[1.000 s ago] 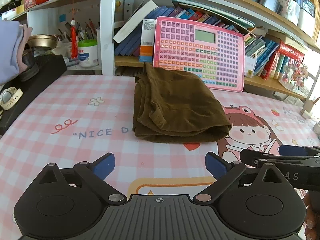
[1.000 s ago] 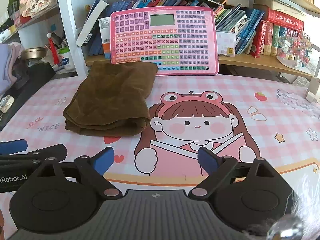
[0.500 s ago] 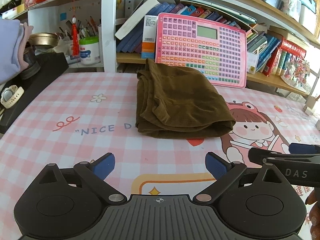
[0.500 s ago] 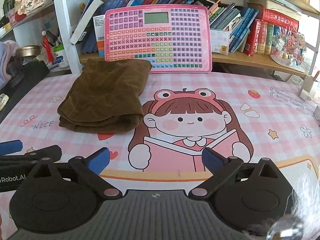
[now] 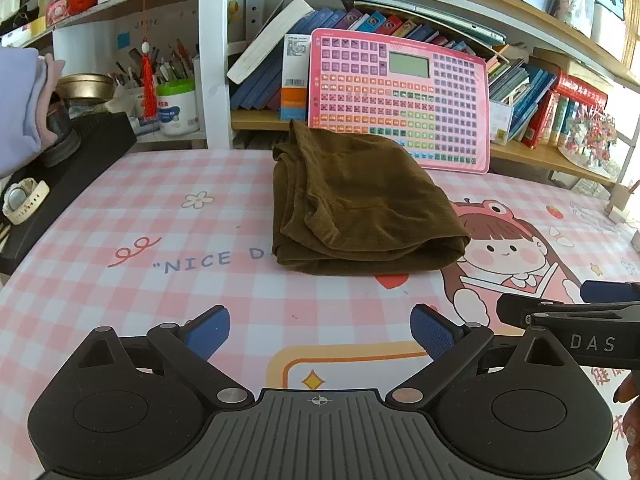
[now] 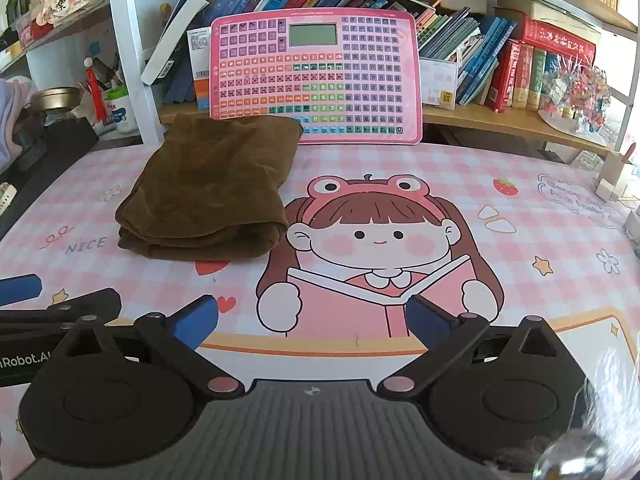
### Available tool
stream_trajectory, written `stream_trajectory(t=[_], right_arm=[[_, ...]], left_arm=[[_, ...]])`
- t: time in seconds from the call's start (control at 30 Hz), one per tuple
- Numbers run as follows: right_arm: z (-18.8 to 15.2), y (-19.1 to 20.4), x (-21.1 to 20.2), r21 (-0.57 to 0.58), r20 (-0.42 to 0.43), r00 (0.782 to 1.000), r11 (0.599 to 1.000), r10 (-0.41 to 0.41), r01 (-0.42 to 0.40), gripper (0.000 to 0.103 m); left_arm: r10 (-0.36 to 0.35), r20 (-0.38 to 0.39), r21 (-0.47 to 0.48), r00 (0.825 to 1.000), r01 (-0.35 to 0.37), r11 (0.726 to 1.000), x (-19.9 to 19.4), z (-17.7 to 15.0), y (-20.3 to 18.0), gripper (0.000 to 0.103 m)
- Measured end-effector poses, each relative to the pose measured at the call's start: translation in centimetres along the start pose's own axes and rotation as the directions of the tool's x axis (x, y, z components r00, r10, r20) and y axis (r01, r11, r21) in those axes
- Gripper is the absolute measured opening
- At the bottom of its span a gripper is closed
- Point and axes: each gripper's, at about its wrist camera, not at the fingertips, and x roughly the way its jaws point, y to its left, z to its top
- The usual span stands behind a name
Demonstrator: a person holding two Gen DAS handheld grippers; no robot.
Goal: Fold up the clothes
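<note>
A brown garment (image 5: 360, 208) lies folded in a thick rectangular bundle on the pink checked table mat (image 5: 160, 220); in the right wrist view the same garment (image 6: 212, 192) sits at the left middle. My left gripper (image 5: 320, 332) hovers over the near part of the mat, well short of the bundle, jaws wide apart with nothing between the blue pads. My right gripper (image 6: 314, 320) stands open too, over the cartoon girl print, with the garment off to its left. Each gripper's side shows at the edge of the other's view.
A pink keyboard toy board (image 5: 400, 100) leans against the bookshelf behind the garment. Books (image 6: 500, 64) fill the shelf. A black box (image 5: 68, 176) with a white watch (image 5: 22, 202) sits at the left edge, beside a lilac cloth (image 5: 16, 108). A white jar (image 5: 176, 108) stands on the left shelf.
Both views have drawn back a little from the folded garment, which looks slightly farther and lower in frame. The right jaws have spread a bit wider. The garment itself has not moved.
</note>
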Motion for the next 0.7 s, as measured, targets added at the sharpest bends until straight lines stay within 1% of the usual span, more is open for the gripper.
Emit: stream_trajectory(t=[0.7], right_arm=[[-0.17, 0.24, 0.07, 0.001, -0.008, 1.000, 1.000, -0.012, 0.012, 0.101]], left_arm=[[-0.003, -0.009, -0.004, 1.000, 0.003, 1.000, 0.24, -0.13, 0.28, 0.099]])
